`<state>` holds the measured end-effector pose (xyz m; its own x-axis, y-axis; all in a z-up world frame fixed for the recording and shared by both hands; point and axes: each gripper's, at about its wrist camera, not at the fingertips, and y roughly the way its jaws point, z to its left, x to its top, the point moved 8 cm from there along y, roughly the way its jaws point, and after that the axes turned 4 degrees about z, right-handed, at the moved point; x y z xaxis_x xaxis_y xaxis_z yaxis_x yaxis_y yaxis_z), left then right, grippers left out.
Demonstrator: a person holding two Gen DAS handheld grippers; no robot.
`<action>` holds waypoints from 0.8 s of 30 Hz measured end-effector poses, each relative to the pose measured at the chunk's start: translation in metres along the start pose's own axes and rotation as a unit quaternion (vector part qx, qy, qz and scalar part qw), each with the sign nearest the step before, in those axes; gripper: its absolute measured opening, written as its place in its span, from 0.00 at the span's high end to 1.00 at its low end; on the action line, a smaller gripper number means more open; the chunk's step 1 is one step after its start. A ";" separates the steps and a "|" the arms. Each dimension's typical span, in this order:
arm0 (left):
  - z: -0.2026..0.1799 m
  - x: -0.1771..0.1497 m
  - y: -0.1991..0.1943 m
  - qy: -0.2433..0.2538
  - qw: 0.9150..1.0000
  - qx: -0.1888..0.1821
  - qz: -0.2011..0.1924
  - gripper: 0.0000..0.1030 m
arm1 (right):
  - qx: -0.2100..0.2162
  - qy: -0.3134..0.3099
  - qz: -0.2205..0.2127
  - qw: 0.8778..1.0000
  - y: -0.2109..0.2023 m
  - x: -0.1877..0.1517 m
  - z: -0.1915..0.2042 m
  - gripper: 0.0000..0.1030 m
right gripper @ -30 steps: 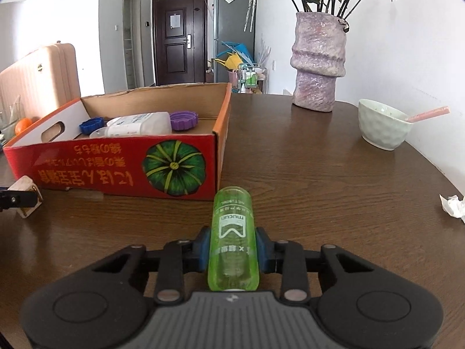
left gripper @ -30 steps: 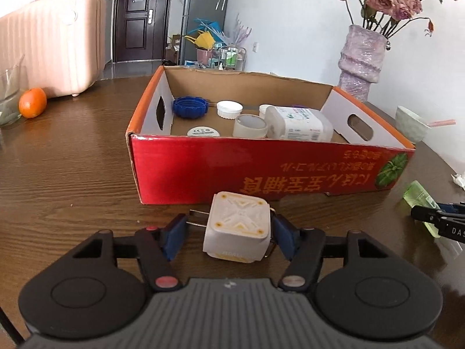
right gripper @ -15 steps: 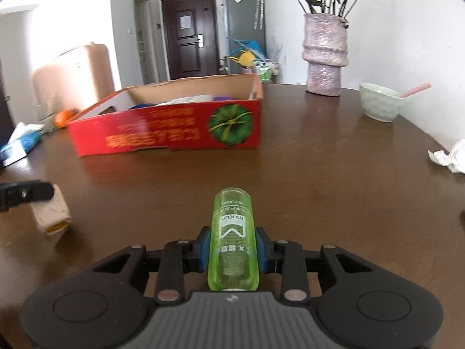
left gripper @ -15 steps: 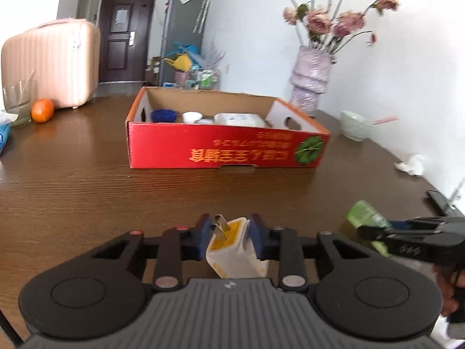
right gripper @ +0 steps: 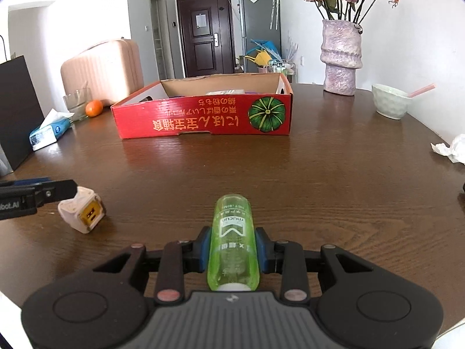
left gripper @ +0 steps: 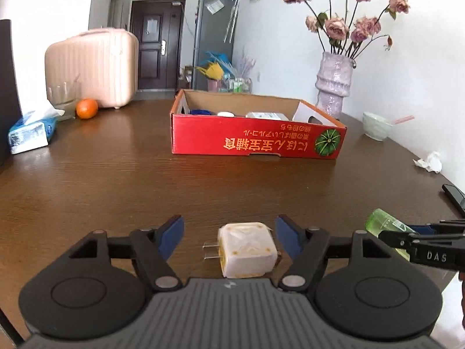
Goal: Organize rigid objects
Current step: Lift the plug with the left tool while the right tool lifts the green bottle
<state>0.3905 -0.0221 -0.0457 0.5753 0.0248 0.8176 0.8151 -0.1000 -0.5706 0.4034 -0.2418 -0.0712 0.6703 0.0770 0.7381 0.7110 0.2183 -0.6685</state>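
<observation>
White plug adapter (left gripper: 246, 249) lies on its side, prongs pointing to nine o'clock. Green bottle (right gripper: 232, 242) lies lengthwise, aimed at twelve o'clock toward the red box (right gripper: 203, 119).

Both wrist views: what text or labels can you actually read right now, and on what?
"DAS" on the right gripper's finger, rest cut off.
"bot.AI" on the left gripper's finger, start cut off.
"mucun" upside down on the green bottle; its other print is unreadable.
Red cardboard box: yellow East Asian characters, upside down, with a pumpkin picture.
White bottle in the box: too small.
</observation>
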 end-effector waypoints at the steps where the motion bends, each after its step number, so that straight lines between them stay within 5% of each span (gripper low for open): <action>1: -0.002 -0.004 -0.001 0.008 1.000 -0.005 0.004 0.29 | -0.001 0.000 0.000 1.000 -0.001 -0.001 0.000 0.70; 5: -0.003 -0.021 0.005 -0.009 0.999 -0.004 0.035 0.20 | -0.005 0.001 0.000 1.000 -0.003 -0.003 -0.001 0.70; 10: 0.002 -0.021 0.004 0.012 1.000 0.011 0.016 0.18 | -0.003 -0.003 0.000 1.000 -0.005 -0.003 0.001 0.70; 15: 0.004 -0.021 -0.001 0.050 0.998 -0.032 0.017 0.15 | -0.006 0.000 0.002 1.000 -0.002 -0.003 -0.002 0.70; 21: 0.027 -0.027 0.014 0.054 0.997 -0.003 0.053 0.33 | -0.008 -0.001 0.008 1.000 0.005 -0.004 -0.002 0.70; 24: 0.017 -0.019 0.016 0.063 0.997 -0.025 0.041 0.31 | -0.007 -0.002 0.008 1.000 0.007 -0.003 -0.001 0.70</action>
<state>0.3938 -0.0077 -0.0722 0.6235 -0.1108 0.7740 0.7601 -0.1459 -0.6332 0.4067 -0.2414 -0.0785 0.6800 0.0850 0.7283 0.7039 0.2026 -0.6808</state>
